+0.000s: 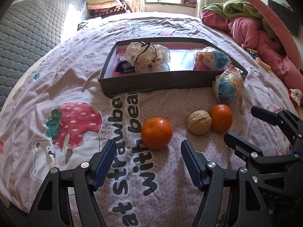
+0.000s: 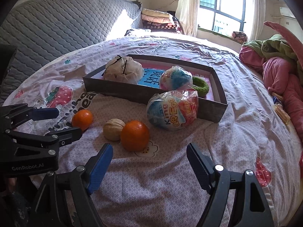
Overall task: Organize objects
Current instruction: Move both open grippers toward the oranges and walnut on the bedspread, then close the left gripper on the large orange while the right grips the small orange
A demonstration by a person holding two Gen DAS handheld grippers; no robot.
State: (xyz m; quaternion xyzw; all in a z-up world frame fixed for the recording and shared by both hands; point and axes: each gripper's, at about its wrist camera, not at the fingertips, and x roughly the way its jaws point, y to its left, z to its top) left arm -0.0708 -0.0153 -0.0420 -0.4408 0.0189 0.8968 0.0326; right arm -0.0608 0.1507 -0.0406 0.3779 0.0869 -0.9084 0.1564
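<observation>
A shallow grey box lies on the bed. It holds a white drawstring bag, a blue snack pack, a wrapped toy egg and a green ring. On the sheet in front lie a second toy egg, two oranges and a walnut. My left gripper is open, just short of the near orange. My right gripper is open, just short of the other orange.
The bed sheet has a strawberry print. Pink and green bedding is piled at the right. A grey quilted headboard stands at the left. Folded blankets sit by the window. Small snack packs lie at the right edge.
</observation>
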